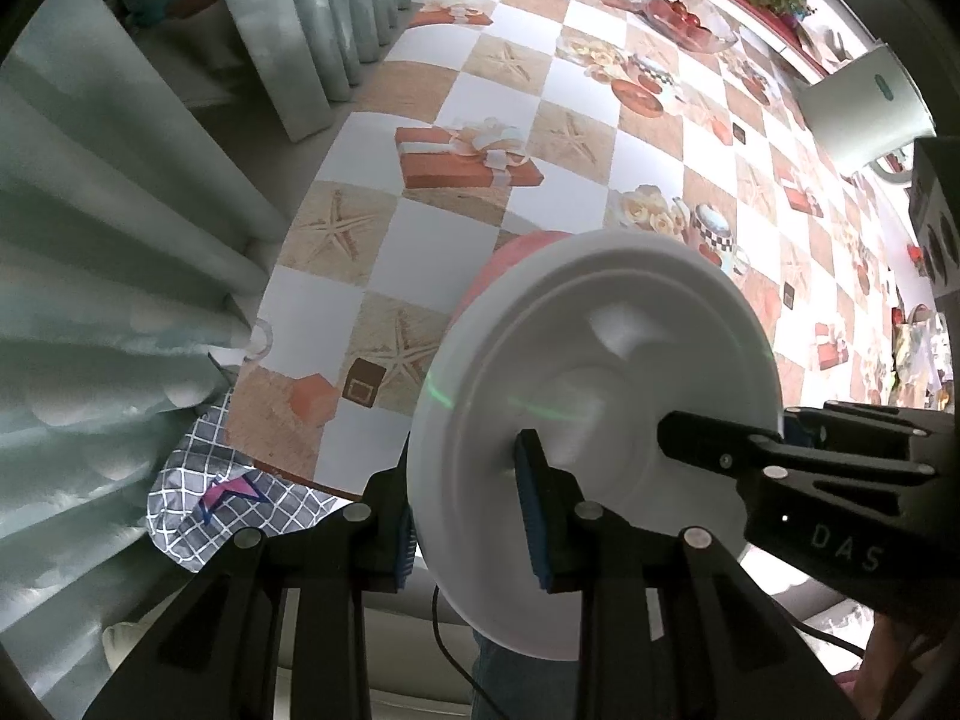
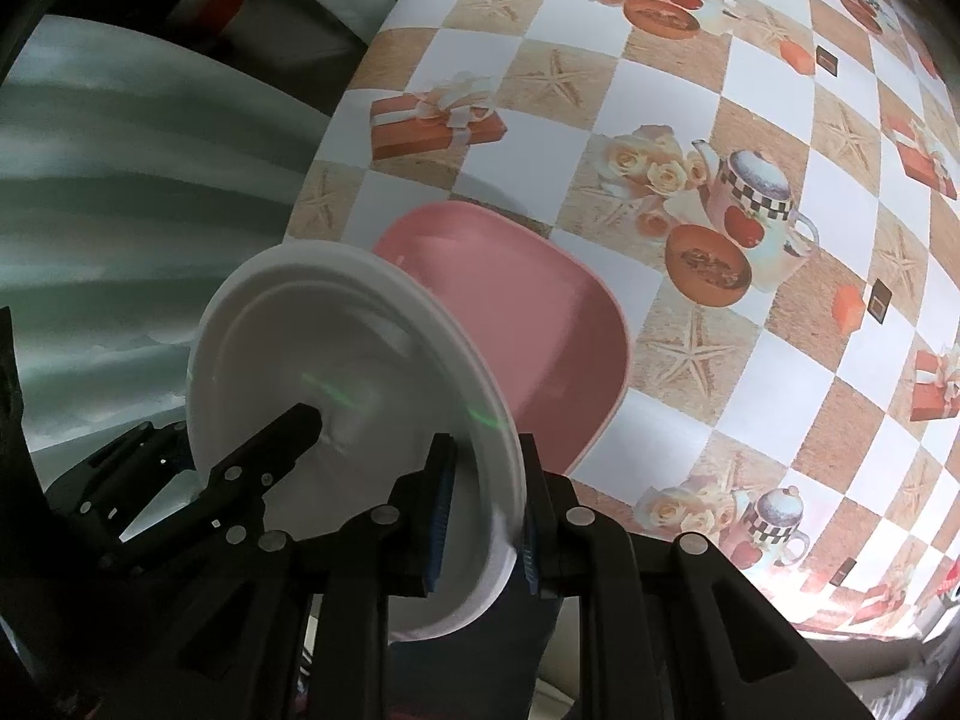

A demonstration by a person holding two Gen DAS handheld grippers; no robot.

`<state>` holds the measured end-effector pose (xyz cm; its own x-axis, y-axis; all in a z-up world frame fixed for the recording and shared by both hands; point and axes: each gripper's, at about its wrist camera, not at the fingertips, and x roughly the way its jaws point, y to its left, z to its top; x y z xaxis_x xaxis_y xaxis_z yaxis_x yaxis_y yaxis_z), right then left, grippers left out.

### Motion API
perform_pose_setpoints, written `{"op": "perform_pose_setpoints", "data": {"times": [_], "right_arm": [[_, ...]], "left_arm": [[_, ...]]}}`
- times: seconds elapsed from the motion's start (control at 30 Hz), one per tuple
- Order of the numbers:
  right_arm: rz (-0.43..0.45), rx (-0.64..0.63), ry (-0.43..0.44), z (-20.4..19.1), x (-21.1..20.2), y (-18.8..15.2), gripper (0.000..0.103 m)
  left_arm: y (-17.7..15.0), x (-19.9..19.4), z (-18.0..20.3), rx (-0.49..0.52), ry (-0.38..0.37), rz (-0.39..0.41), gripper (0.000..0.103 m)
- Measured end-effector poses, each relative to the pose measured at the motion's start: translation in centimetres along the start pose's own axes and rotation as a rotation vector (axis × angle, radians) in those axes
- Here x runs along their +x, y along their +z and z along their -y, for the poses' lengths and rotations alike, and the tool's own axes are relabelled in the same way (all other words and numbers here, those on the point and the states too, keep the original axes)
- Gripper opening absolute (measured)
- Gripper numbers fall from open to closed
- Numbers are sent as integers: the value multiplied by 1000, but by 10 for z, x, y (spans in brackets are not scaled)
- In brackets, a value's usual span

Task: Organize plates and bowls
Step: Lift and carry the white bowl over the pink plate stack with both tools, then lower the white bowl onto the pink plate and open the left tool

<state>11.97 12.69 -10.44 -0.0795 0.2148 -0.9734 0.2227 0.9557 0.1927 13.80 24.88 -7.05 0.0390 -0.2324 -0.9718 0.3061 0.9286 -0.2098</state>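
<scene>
A white round plate (image 1: 600,372) is held on edge in the air over the near end of the table, and it also shows in the right wrist view (image 2: 336,348). My left gripper (image 1: 468,516) is shut on its lower rim. My right gripper (image 2: 483,516) is shut on the opposite rim and shows in the left wrist view (image 1: 750,450) at the right. A pink square plate (image 2: 540,324) lies flat on the tablecloth just behind the white plate; only its edge (image 1: 510,258) peeks out in the left wrist view.
The table has a checkered cloth (image 1: 540,120) printed with gift boxes, starfish and teapots. A glass bowl of red fruit (image 1: 690,15) stands at the far end. A white container (image 1: 864,108) is far right. Pale green curtains (image 1: 120,240) hang at the left.
</scene>
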Motion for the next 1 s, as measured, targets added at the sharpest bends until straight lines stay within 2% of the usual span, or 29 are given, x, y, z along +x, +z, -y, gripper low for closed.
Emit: {"op": "perform_pose_setpoints", "data": {"times": [0.7,0.77,0.8,0.9,1.0], "right_arm": [[-7,22,-21,13,9,7,22],[-12,20,-17,13,10,8,23],[-14,18,-19,14,11,9,23],[-18,6,-54,13,11,9,25],[-15,24,-68,20,11,9,42]], "left_arm": [[14,20,12,54,14,-25,32],[14,21,12,52,14,-18,38],[14,21,13,53,16,-14,47],[13,19,15,68,61,16,64],[15,19,9,54,76,18,71]]}}
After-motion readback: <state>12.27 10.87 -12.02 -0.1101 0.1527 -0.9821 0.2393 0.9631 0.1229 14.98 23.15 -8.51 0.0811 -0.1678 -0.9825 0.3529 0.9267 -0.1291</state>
